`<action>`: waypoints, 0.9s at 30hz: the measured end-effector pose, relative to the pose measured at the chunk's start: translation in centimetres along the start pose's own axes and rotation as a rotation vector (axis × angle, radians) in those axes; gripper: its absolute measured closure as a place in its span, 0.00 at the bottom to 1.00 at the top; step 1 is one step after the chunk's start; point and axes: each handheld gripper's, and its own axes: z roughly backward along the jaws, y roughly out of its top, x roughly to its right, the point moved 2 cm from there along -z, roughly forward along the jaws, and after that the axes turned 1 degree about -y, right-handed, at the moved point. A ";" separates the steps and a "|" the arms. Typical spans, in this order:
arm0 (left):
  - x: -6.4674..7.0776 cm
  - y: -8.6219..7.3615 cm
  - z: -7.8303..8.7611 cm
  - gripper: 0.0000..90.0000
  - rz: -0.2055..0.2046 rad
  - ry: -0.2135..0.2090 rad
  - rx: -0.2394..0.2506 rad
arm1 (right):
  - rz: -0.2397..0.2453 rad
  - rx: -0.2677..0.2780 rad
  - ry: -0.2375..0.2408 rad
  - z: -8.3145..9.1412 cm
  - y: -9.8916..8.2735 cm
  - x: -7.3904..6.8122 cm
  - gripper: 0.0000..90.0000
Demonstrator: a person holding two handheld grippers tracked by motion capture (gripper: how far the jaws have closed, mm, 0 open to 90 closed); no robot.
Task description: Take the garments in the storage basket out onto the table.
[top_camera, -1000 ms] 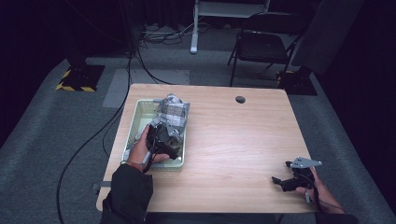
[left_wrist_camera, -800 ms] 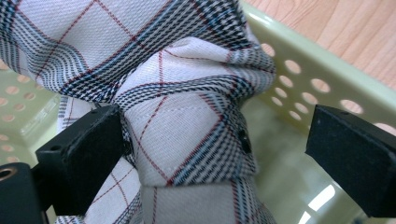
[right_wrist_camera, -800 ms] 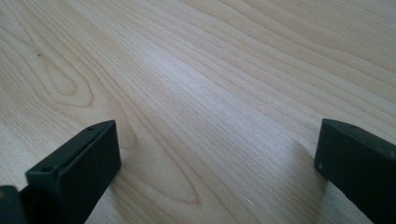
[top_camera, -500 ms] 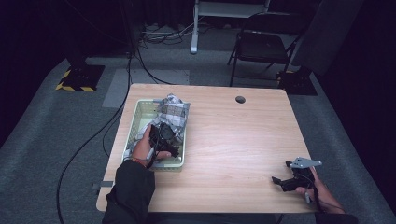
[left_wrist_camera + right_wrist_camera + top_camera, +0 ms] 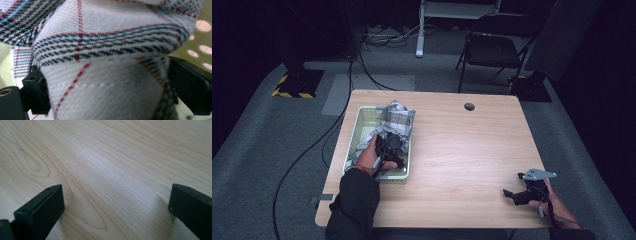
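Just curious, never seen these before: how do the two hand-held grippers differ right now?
The left hand-held gripper is down in the basket, while the right hand-held gripper rests on the bare table near its front edge. The left one's jaws have the checked cloth bunched between them; the right one's jaws stand wide apart with nothing between. Both have black jaws.

A dark recording studio: black drapes point(image 5: 257, 30), grey carpet point(image 5: 272, 125), trailing cables point(image 5: 337, 125), a lone folding chair point(image 5: 492, 50).
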 end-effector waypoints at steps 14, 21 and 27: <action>0.0 -0.1 -1.0 0.12 0.006 -0.005 -0.086 | 0.000 0.000 0.000 0.0 0.0 0.0 0.01; -0.3 -0.2 -0.7 0.32 0.011 0.008 -0.076 | 0.000 0.000 0.000 0.0 0.0 0.0 0.01; -0.6 -0.3 -0.1 0.47 0.049 0.038 -0.056 | 0.000 0.000 0.000 0.0 0.0 0.0 0.01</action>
